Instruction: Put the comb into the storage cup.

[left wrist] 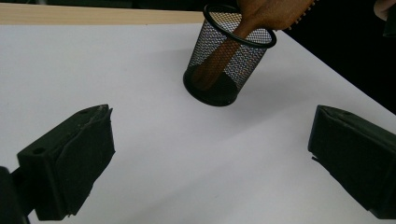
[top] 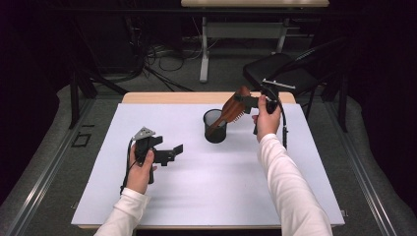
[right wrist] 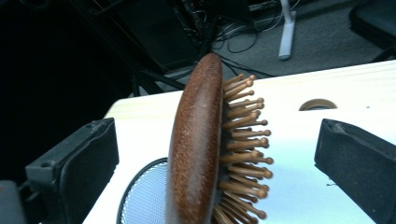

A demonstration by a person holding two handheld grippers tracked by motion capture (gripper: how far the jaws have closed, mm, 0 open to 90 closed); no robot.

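Note:
A wooden hairbrush (top: 231,109) stands tilted in a black mesh cup (top: 215,127) near the back middle of the white table, handle down and head leaning right. My right gripper (top: 244,101) is at the brush head; in the right gripper view its jaws stand wide on either side of the brush (right wrist: 196,140) without touching it, with the cup's rim (right wrist: 140,196) below. My left gripper (top: 172,153) hovers open over the table's left half, pointing at the cup (left wrist: 229,56) and the brush handle (left wrist: 219,56) inside it, with nothing between its jaws.
The white mat (top: 211,191) covers a wooden table top whose far edge (top: 172,97) shows. A black chair (top: 280,69) stands behind the right corner, and a desk leg (top: 204,49) with cables is on the floor beyond. A round cable hole (right wrist: 317,104) is in the wood.

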